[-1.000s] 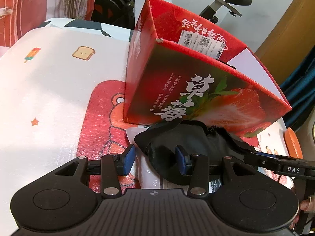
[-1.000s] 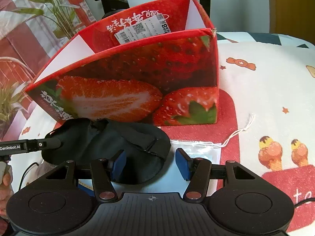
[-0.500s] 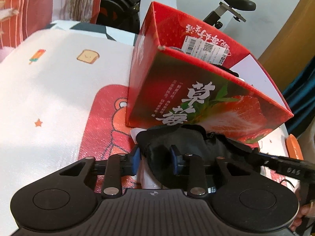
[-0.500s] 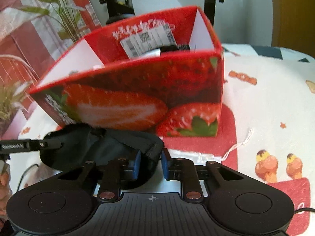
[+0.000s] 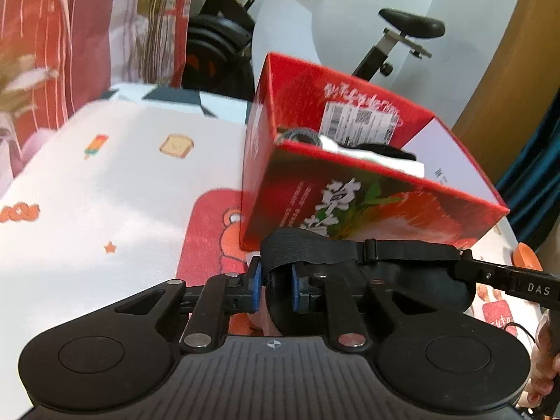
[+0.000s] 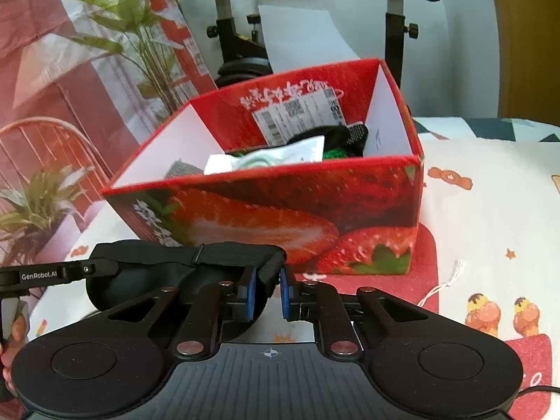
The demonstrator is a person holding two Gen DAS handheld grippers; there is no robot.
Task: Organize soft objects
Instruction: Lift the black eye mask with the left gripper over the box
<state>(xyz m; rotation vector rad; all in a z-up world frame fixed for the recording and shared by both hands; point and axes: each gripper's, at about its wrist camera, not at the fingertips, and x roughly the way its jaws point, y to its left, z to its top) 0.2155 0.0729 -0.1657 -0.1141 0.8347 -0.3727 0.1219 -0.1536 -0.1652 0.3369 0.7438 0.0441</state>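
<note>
Two claws pinch one black eye mask (image 5: pixel 350 266) between them: your left claw (image 5: pixel 274 288) has just closed on one end, your right claw (image 6: pixel 268 292) on the other end by the strap. The mask hangs stretched just in front of the strawberry box (image 6: pixel 280 206), clear of the desk (image 5: pixel 105 192). Inside the box lie a white packet (image 6: pixel 273 157) and dark items.
</note>
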